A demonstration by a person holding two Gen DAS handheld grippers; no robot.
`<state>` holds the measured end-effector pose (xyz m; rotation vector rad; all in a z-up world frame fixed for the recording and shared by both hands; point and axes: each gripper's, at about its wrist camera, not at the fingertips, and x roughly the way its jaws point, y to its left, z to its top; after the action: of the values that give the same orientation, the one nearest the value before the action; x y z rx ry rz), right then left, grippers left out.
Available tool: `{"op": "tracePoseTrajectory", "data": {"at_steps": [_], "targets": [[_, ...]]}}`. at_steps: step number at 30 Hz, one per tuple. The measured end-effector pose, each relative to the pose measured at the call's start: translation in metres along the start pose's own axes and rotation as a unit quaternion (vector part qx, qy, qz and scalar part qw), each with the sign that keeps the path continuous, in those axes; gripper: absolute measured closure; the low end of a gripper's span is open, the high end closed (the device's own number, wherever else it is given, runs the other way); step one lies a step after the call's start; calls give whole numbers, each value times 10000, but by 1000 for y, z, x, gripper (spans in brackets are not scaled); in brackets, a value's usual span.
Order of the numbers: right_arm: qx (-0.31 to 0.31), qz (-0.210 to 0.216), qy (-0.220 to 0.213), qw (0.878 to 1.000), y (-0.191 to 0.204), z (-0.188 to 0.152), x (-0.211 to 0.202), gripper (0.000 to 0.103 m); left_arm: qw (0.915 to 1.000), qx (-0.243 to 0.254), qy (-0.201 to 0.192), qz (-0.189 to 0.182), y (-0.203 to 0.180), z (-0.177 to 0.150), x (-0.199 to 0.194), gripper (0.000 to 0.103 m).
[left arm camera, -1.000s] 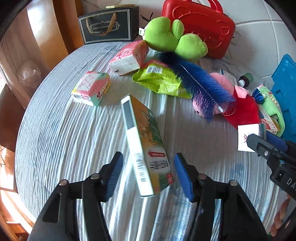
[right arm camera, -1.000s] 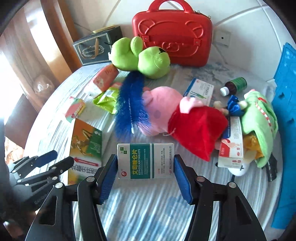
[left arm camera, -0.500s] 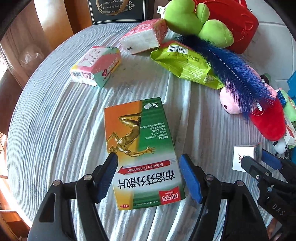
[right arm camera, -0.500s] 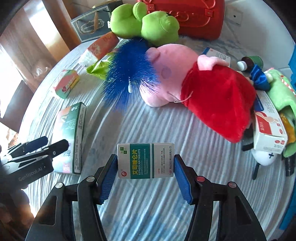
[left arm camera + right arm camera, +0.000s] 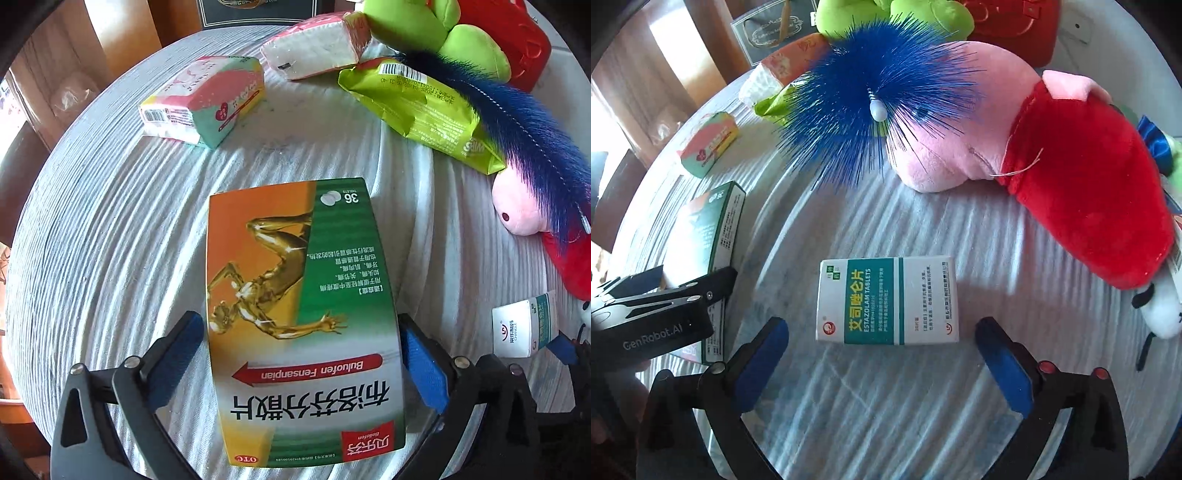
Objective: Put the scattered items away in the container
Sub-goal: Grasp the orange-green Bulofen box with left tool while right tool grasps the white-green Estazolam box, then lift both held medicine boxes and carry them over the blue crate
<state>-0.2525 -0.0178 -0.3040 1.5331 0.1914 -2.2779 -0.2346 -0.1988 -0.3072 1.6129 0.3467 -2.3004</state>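
Note:
An orange and green medicine box (image 5: 295,314) lies flat on the striped white cloth (image 5: 110,240). My left gripper (image 5: 299,328) straddles its near half, jaws opening, pads just off its long edges. A white and teal tablet box (image 5: 890,299) rests on the cloth between the spread fingers of my right gripper (image 5: 882,328), whose jaws are opening too, with clear gaps on both sides. The right wrist view shows the left gripper (image 5: 665,295) at the left, over the orange and green box (image 5: 716,229). A red carry case (image 5: 1008,29) stands at the back.
Behind lie a pink plush in a red dress (image 5: 1052,155), a blue bristle brush (image 5: 875,99), a green plush (image 5: 443,33), a lime snack bag (image 5: 417,107) and two tissue packs (image 5: 207,99) (image 5: 317,48). A dark gift bag (image 5: 768,29) stands far left.
Both grippers sank toward the cloth and spread wide. The right one let go of the white and teal box, which now lies on the cloth. The left one now straddles the flat orange box.

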Motion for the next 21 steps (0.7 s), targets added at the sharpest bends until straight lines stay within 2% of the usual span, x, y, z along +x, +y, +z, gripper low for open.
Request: {"op": "tracePoseTrajectory", "data": {"at_steps": [4, 8, 9, 12, 14, 15, 18, 21], "targets": [[0, -149, -110, 9998, 3, -3, 0, 0, 10000, 40, -56, -8, -2, 1, -4, 0], [-91, -111, 91, 9999, 3, 0, -1, 0, 10000, 78, 10, -38, -5, 3, -9, 2], [12, -64, 118, 9999, -1, 0, -3, 4, 9999, 85, -2, -64, -6, 2, -12, 7], [250, 165, -80, 9995, -8, -3, -15, 9, 9999, 129, -46, -83, -12, -2, -16, 8], [161, 51, -109, 9998, -3, -3, -14, 29, 9998, 121, -123, -105, -14, -3, -19, 13], [46, -130, -139, 9998, 1, -3, -14, 45, 9997, 124, -93, -165, -15, -2, -20, 13], [-95, -122, -182, 9997, 9, -2, -20, 45, 9994, 202, -215, -200, -20, -5, -32, 14], [-317, -317, -464, 9979, 15, -3, -42, 45, 9977, 339, -582, -41, -26, -8, -57, 14]]}}
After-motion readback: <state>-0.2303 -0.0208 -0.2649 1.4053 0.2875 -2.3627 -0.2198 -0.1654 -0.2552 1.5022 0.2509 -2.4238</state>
